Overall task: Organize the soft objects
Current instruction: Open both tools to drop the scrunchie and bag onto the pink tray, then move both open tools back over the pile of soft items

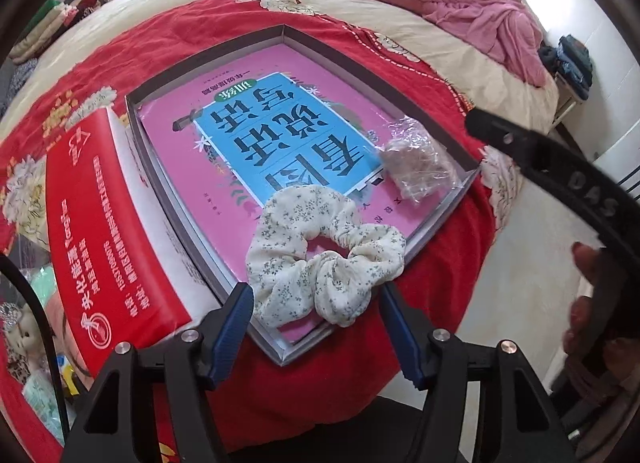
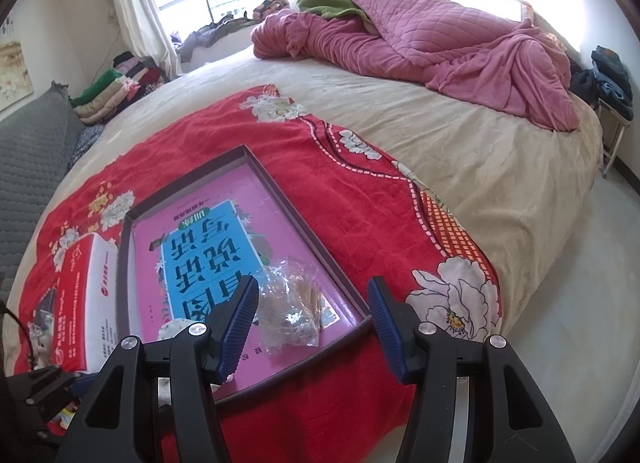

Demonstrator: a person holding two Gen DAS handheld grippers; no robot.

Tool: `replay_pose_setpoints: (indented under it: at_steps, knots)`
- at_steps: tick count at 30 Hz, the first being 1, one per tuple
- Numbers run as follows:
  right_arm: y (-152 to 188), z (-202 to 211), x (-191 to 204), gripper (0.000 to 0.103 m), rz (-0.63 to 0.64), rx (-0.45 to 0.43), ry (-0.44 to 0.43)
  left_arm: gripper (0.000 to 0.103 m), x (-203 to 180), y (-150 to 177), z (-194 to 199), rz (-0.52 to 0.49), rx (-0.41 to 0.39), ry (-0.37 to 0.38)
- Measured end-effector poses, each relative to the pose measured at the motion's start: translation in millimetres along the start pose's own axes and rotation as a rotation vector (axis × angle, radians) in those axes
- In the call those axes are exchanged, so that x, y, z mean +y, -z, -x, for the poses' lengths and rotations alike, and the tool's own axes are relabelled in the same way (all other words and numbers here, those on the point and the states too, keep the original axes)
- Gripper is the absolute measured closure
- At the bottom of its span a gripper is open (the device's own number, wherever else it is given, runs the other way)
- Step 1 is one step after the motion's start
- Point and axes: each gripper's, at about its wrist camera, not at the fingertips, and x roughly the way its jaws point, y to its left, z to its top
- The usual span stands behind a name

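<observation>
1. Counted up: one floral scrunchie, one clear plastic bag of small bits, one pink book, all inside one shallow grey box.
2. Left claw is spread, its blue fingers flanking the scrunchie's near edge at the box's near corner.
3. Right claw is spread too, hovering over the bag near the box rim.
4. Around them: one red carton just beside the box, a red floral blanket on the bed, and a pink quilt heaped far back.
</observation>
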Motion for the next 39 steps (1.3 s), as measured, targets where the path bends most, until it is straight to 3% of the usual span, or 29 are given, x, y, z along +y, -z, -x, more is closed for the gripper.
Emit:
replay_pose_setpoints:
  at_steps: [10, 13, 20, 39]
  knots:
    - [-1, 13, 4, 0.044, 0.014, -0.008, 0.0, 0.038, -1, -7, 17, -0.007, -0.058, -0.024]
    - [-1, 19, 3, 0.038, 0.009, -0.012, -0.001, 0.037, 3, -6, 23, 0.006, -0.069, -0.023]
    - [1, 31, 10, 0.036, 0.033, -0.021, 0.003, 0.034, 13, 0, 46, 0.039, -0.115, -0.015]
    - [14, 74, 72, 0.033, 0.191, -0.054, -0.014, 0.031, 65, 32, 112, 0.172, -0.241, -0.039]
